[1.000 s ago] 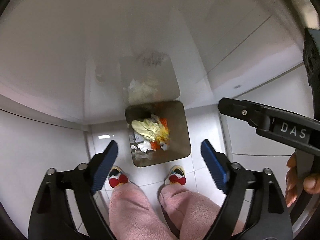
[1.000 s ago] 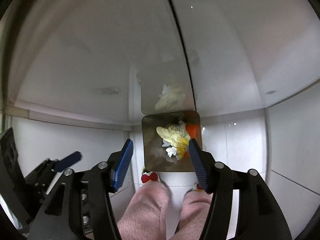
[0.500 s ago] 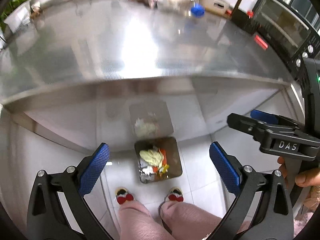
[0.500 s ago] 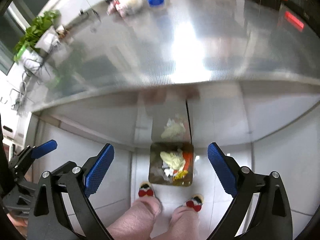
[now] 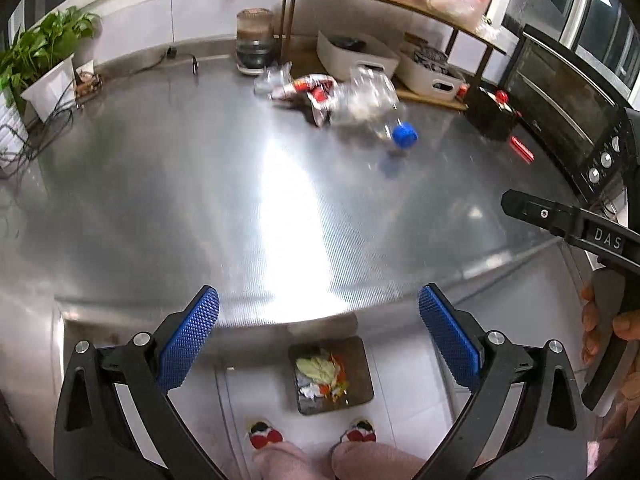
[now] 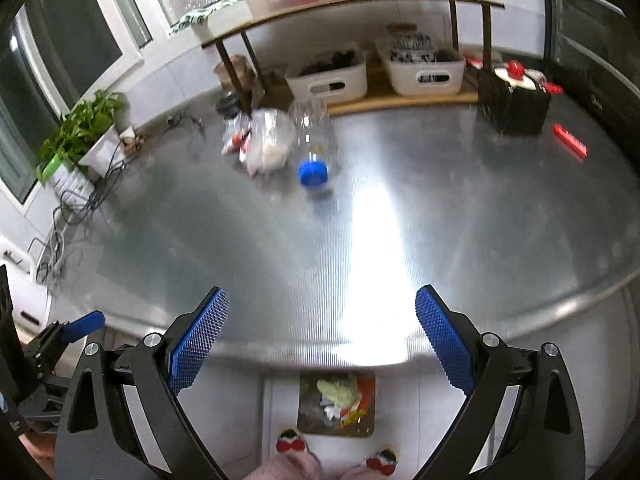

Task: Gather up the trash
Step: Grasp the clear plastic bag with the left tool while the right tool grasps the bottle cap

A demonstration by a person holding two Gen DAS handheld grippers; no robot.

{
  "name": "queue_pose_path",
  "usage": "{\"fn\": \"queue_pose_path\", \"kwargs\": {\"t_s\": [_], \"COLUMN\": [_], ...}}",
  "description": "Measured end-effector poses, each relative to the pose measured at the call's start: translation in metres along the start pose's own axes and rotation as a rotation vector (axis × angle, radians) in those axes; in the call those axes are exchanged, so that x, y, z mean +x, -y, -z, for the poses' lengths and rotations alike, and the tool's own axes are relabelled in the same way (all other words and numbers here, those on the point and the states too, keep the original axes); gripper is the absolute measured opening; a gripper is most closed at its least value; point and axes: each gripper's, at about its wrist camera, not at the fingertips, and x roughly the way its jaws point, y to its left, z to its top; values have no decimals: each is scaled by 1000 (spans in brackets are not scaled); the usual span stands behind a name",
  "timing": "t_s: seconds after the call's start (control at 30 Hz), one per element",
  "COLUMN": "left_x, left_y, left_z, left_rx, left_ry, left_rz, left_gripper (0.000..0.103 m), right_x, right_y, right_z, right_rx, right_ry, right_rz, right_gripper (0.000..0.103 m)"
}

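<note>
A clear plastic bottle (image 5: 370, 98) with a blue cap (image 5: 405, 135) lies on the steel counter (image 5: 200, 200) at the back, beside crumpled wrappers (image 5: 304, 88). The bottle (image 6: 314, 132), its cap (image 6: 313, 173) and the wrappers (image 6: 260, 140) also show in the right wrist view. A trash bin (image 5: 360, 356) with scraps stands on the floor below the counter edge, also in the right wrist view (image 6: 308, 412). My left gripper (image 5: 318, 344) is open and empty above the counter's front edge. My right gripper (image 6: 322, 336) is open and empty too.
White storage baskets (image 6: 328, 76) sit under a wooden shelf (image 6: 340, 4) at the back. A potted plant (image 5: 40, 68) and cables are at the left. A black box (image 6: 512, 104) and an oven (image 5: 560, 104) are at the right. My slippered feet (image 5: 264, 438) are by the bin.
Both grippers have risen from low over the bin to above the counter edge, so the countertop and its trash have come into view. Both stay open.
</note>
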Motion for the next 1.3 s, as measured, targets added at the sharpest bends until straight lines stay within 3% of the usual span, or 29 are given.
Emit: {"fn": "queue_pose_path", "kwargs": {"t_s": [0.27,0.47,0.63,0.73,1.3], "left_x": [20,39,54,63,111], "left_y": [-4,-4,-8,-7,36], "left_z": [-53,-84,-108,-122,-183], "left_rx": [28,50,48,58,123], "left_ry": [36,47,46,44,46], "left_rz": [-4,-5,-10,-7,63], "left_gripper": [95,93,83,76,76], "right_x": [28,65,97,110,140], "right_y": [-1,1,-5,-6,-3], "right_z": [-46,-72,-75,-76,-81], "right_rx": [-5,-33,-96,-99,-120], "right_ry": [41,19,-22,-38,-41], "right_rz": [10,1,-4,-20,-50], "right_gripper": [93,68,48,46,33]}}
